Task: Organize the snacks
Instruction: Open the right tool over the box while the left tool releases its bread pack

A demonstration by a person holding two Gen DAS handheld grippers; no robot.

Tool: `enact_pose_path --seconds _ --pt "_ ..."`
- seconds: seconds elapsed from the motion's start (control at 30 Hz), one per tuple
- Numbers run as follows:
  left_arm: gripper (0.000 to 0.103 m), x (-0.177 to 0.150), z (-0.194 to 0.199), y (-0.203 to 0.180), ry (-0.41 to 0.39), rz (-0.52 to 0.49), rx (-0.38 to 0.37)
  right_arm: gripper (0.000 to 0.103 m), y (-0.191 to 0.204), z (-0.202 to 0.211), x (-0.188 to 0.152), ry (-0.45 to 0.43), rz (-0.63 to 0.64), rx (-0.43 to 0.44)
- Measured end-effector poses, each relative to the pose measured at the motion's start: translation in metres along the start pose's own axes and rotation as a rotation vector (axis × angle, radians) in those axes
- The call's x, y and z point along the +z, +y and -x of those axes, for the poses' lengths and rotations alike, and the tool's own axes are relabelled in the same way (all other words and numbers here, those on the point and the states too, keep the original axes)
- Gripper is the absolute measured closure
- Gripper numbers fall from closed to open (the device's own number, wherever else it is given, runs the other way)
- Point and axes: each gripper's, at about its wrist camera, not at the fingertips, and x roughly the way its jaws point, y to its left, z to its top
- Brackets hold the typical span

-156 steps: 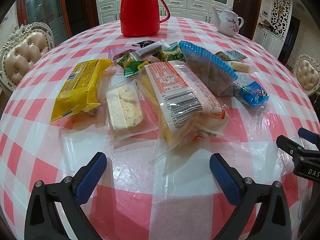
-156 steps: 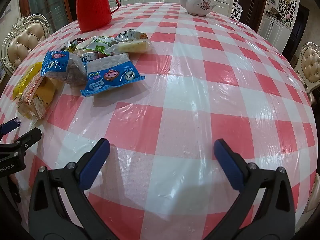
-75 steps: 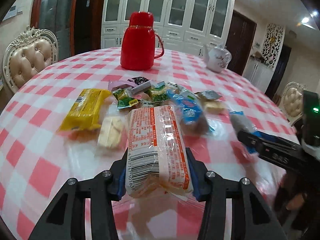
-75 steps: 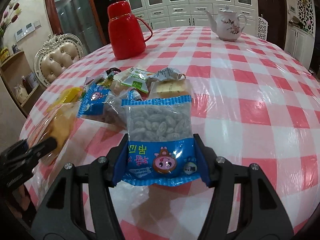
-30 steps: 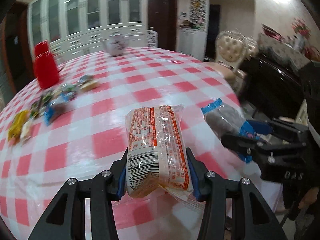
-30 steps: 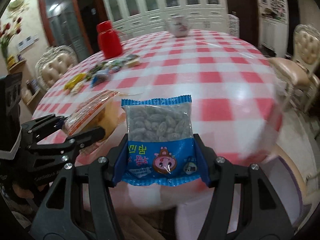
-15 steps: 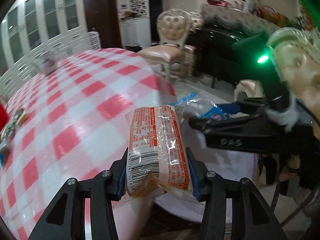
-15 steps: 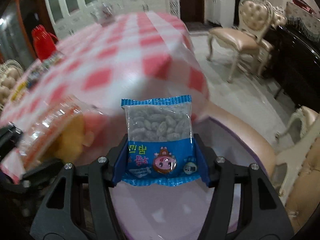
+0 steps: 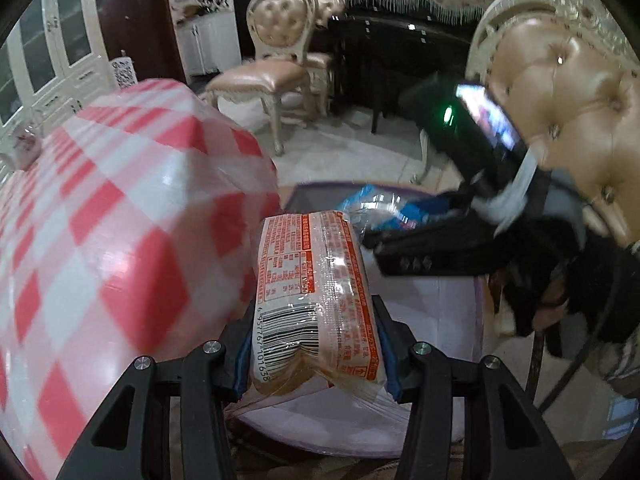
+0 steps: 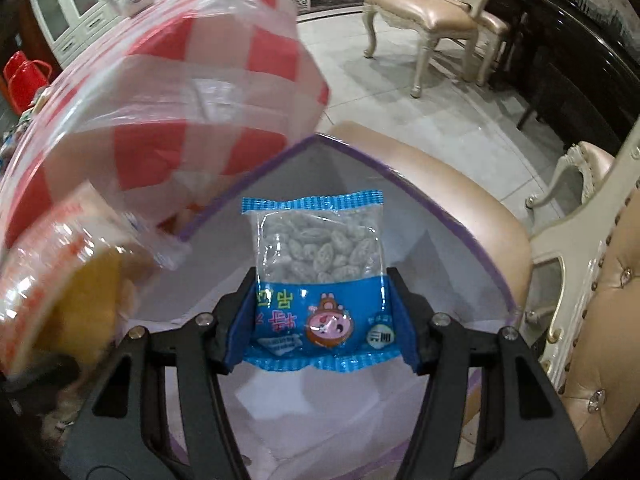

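My left gripper [image 9: 316, 354] is shut on a clear bread packet with orange print and a barcode [image 9: 314, 300], held above a pale bin with a purple rim [image 9: 478, 320]. My right gripper [image 10: 320, 320] is shut on a blue bag of grey candied pieces [image 10: 320, 276], held over the same purple-rimmed bin [image 10: 352, 152]. The right gripper and its blue bag [image 9: 380, 208] show at the right of the left wrist view. The bread packet [image 10: 60, 280] shows blurred at the left of the right wrist view.
The red-and-white checked table [image 9: 100, 220] lies to the left, its edge [image 10: 180, 100] beside the bin. The bin sits on a padded beige chair seat [image 10: 480, 200]. Another beige chair [image 9: 276, 64] and a dark cabinet [image 9: 400, 60] stand behind.
Both grippers have carried their packets off the table's edge and down over the purple-rimmed bin on the chair. The table has shifted to the left of both views.
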Motion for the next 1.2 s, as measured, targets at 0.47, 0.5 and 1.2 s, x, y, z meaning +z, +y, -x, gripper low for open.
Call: enact_pose_path --seconds 0.47,0.5,1.2 --pt "0.030 -0.001 -0.025 0.001 0.074 0.003 0.012 0.038 -0.013 -0.012 -0.001 0.070 -0.083 0.021" --pt "0.030 -0.003 -0.023 0.001 0.071 0.007 0.013 0.038 -0.011 -0.011 0.000 0.066 -0.081 0.024" --pt "0.020 -0.031 0.093 0.065 -0.236 0.142 0.136 0.033 0.081 0.075 0.058 -0.269 0.001 0.130"
